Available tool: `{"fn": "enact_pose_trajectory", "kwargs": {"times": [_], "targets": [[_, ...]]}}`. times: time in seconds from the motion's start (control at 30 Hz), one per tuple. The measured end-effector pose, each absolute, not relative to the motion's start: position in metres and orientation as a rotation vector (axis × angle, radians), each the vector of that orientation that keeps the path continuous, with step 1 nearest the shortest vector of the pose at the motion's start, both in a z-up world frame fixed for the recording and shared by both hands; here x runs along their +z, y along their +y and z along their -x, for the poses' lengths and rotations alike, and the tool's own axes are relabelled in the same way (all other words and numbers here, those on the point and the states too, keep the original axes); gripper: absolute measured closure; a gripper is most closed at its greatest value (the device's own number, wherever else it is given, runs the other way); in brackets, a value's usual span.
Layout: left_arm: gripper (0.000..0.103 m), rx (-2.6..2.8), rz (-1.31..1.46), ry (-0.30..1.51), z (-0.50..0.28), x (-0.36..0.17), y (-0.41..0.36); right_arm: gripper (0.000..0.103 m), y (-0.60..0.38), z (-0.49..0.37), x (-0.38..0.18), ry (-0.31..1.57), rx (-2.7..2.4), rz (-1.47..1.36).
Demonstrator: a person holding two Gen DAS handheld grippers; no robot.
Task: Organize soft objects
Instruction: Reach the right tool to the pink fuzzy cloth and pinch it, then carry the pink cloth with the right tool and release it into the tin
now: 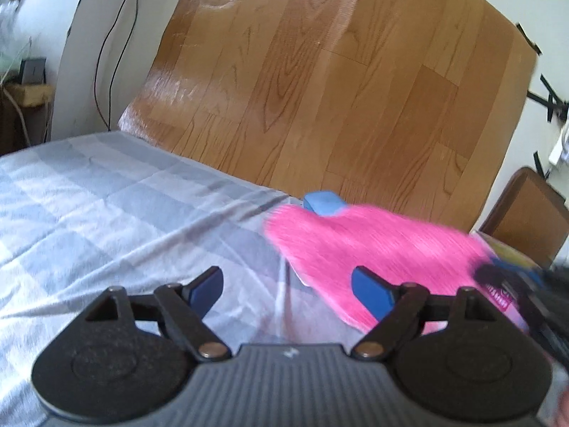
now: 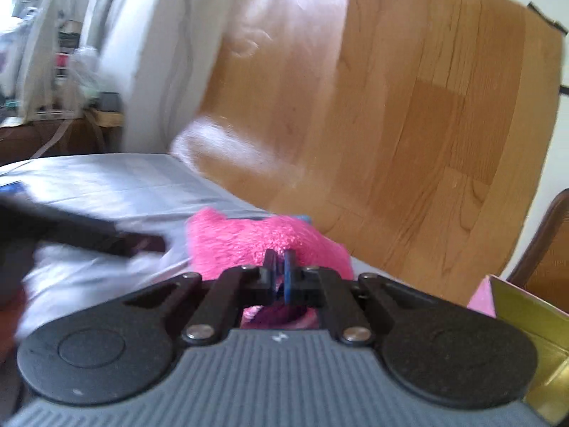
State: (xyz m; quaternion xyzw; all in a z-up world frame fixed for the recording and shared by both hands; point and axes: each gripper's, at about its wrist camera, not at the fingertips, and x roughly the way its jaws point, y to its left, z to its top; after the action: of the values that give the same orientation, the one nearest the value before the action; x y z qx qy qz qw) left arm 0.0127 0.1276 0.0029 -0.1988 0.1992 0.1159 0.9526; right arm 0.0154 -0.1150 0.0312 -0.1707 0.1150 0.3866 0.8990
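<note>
Pink fuzzy cloth (image 2: 266, 238) sits pinched in the right claw (image 2: 281, 270).

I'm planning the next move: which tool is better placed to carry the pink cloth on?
Right. The right tool has its fingers shut on the pink cloth, so it can probably just lift it. The left tool is open and holds nothing; the cloth only passes by its right finger.

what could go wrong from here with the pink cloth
The right gripper pinches only an edge of the pink cloth, so it may slip free. The cloth overlies a blue item and could drag it along. The open left gripper sits right beside the cloth and might snag it.
</note>
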Motion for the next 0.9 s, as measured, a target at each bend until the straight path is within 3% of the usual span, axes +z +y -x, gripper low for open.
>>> {"fn": "enact_pose_trajectory", "kwargs": {"times": [0.1,0.37,0.47,0.5,0.53,0.63,0.87,0.9], "targets": [[0.014,0.203,0.441,0.396,-0.009,0.002,0.133,0.096,-0.162,0.015,0.027,0.269,0.825,0.333],[0.014,0.101,0.376,0.453,-0.010,0.006,0.107,0.095,-0.268,0.065,-0.013,0.499,0.858,0.257],[0.014,-0.021,0.375,0.502,-0.005,0.010,0.083,0.088,-0.287,0.072,-0.017,0.540,0.874,0.256],[0.014,-0.054,0.360,0.529,-0.004,0.012,0.072,0.074,-0.287,0.072,-0.016,0.525,0.868,0.252],[0.013,-0.074,0.343,0.556,-0.004,0.014,0.062,0.051,-0.288,0.072,-0.014,0.502,0.854,0.244],[0.006,-0.145,0.320,0.626,-0.003,0.021,0.033,0.014,-0.285,0.063,-0.006,0.457,0.835,0.183],[0.003,-0.163,0.243,0.733,-0.015,0.018,-0.012,0.014,-0.258,0.013,-0.021,0.588,0.810,0.117],[0.003,-0.162,0.242,0.750,-0.017,0.016,-0.015,0.026,-0.257,0.011,-0.023,0.622,0.817,0.102]]}}
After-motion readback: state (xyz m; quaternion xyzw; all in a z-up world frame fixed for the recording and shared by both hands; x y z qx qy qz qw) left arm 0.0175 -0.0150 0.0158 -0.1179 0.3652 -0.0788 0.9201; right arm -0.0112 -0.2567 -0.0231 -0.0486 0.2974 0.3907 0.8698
